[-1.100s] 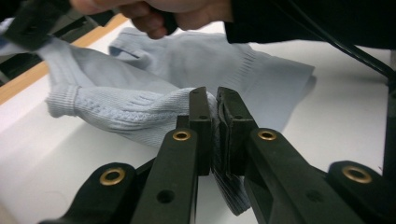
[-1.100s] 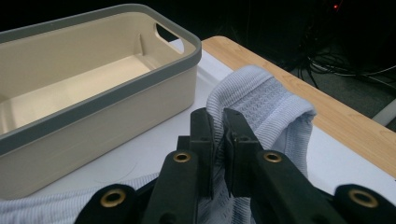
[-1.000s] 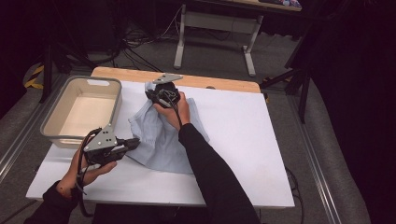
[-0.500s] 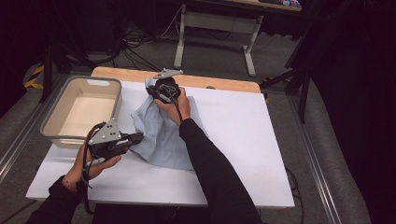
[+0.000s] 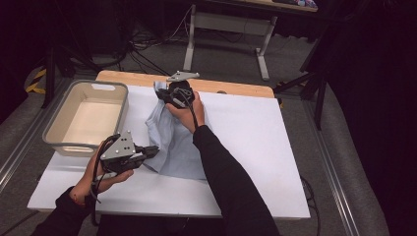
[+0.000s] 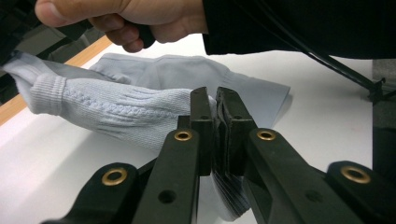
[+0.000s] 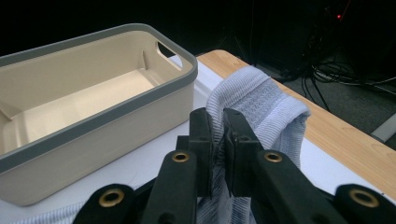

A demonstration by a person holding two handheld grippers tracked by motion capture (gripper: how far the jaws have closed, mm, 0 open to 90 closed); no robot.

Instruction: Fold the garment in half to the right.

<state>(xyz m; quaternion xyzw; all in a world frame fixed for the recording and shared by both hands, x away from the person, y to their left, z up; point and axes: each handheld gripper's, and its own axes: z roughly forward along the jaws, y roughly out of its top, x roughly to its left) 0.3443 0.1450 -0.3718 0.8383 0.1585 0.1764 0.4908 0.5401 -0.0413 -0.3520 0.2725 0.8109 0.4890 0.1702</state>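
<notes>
The pale blue knitted garment (image 5: 174,142) lies just right of the beige plastic bin (image 5: 86,118), stretched between both clamped grippers: left gripper (image 6: 215,128) pinching its near edge, right gripper (image 7: 218,140) its ribbed far cuff. Pulling harder could slip the thin knit free.

- You work at a table (image 5: 255,162) with a white top; a strip of bare wood (image 5: 236,86) shows along its far edge.
- On your left, a beige bin with a grey rim (image 5: 59,129) stands on the white top, near the far left corner.
- A pale blue knitted garment (image 5: 177,147) lies spread at the middle, just beside the bin, its far end raised off the surface.
</notes>
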